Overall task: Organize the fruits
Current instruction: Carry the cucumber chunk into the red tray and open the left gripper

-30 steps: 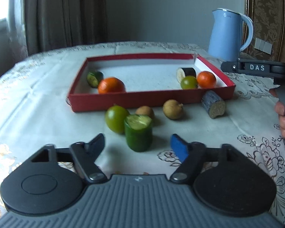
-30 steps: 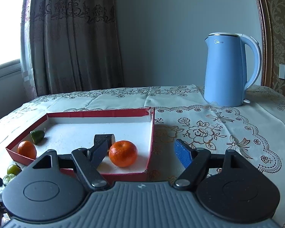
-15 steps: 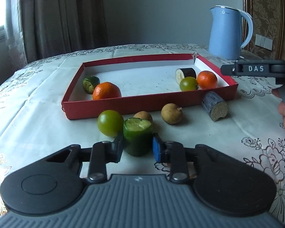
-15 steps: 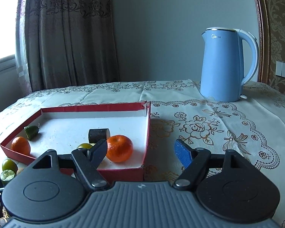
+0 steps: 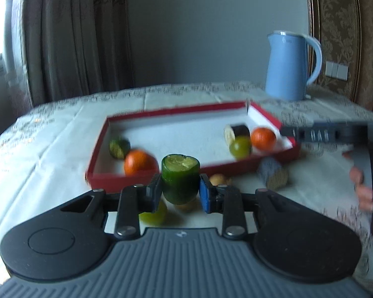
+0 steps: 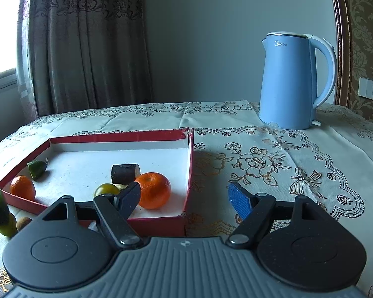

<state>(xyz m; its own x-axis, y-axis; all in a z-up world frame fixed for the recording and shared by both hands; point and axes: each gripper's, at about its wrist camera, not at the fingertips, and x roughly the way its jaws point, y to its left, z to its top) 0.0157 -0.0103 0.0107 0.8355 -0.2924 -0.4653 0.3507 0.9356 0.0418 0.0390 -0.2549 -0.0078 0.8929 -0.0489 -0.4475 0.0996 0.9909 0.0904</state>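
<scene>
Green cucumber chunk (image 5: 180,182) upright | clamped between left gripper (image 5: 179,191) pads | right gripper (image 6: 184,197) agape, empty

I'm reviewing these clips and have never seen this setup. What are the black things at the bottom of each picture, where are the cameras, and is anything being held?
There is no robot: a person holds a pair of hand tongs in each hand, each with a camera looking forward along its fingers. In the left view, the left tongs are shut on a green cucumber piece. In the right view, the right tongs are open and empty. On the patterned tablecloth sits a red tray holding oranges and other pieces, with loose fruit in front of it and a blue kettle behind.
</scene>
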